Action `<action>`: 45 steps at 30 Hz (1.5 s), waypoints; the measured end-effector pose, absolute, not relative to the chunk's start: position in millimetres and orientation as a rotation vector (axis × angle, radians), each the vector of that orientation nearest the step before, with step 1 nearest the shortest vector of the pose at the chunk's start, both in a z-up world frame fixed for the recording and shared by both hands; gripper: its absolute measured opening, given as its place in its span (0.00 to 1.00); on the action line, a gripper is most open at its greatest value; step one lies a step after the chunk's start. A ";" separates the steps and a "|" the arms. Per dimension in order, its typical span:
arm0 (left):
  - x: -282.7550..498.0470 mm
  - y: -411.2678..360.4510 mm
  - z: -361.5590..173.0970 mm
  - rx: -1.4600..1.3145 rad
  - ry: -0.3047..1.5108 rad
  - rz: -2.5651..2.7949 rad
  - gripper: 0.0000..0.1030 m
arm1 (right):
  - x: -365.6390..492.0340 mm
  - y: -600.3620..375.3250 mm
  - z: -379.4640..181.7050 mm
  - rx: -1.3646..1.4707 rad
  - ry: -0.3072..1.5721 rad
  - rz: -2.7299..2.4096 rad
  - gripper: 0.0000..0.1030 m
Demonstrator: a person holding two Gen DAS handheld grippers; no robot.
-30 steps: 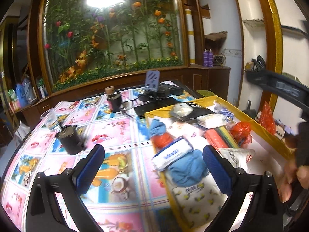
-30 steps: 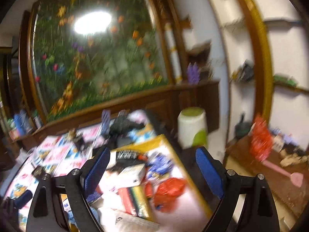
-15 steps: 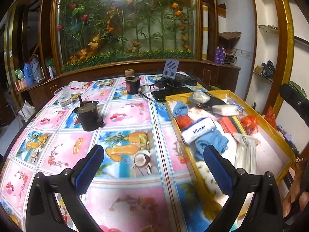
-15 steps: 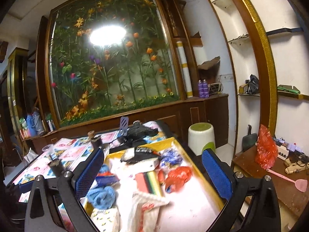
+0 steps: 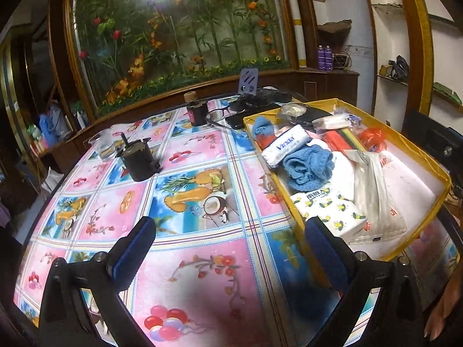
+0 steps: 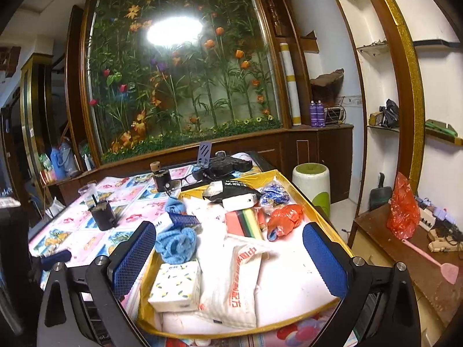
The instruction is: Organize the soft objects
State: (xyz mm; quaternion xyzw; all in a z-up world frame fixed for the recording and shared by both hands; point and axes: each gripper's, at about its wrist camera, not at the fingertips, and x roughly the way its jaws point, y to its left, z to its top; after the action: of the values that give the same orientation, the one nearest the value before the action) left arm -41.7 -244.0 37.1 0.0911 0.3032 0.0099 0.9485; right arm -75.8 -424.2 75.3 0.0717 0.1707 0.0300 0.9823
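Both grippers, left gripper [image 5: 228, 248] and right gripper [image 6: 228, 248], hold their fingers wide and empty. Soft items (crumpled blue knitted cloth [image 6: 176, 244] included) lie heaped in your shallow yellow-rimmed tray [image 6: 324, 217] on the table; descend squarely over the cloth's bulk before closing.

A large arched glass panel [image 6: 185, 86] in a dark wood frame fills the upper middle of both views, showing bamboo stalks and orange, red and purple flowers; a bright oval glare of light [image 6: 174, 31] sits near its top. Below it runs a dark wooden cabinet [image 6: 318, 141] with two purple bottles [image 6: 316, 113] on top. At the right, white walls [image 6: 376, 86] carry small shelves [image 6: 382, 127] set behind a gold-trimmed arch [image 6: 408, 72]. A white and green stool [image 6: 312, 185] stands on the pale floor at right centre of the right wrist view.
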 end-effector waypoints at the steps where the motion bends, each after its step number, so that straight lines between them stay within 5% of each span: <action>1: -41.4 -245.8 36.2 0.199 0.621 0.019 1.00 | -76.2 -424.0 73.2 0.140 0.345 0.055 1.00; 45: -36.9 -247.5 31.4 0.220 0.650 0.023 1.00 | -59.3 -426.5 58.1 0.206 0.477 0.036 1.00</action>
State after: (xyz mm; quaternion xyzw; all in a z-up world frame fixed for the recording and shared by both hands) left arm -36.9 -247.5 31.4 0.1078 0.3186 0.0112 0.9417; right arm -59.3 -426.5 58.1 0.1017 0.2356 0.0178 0.9664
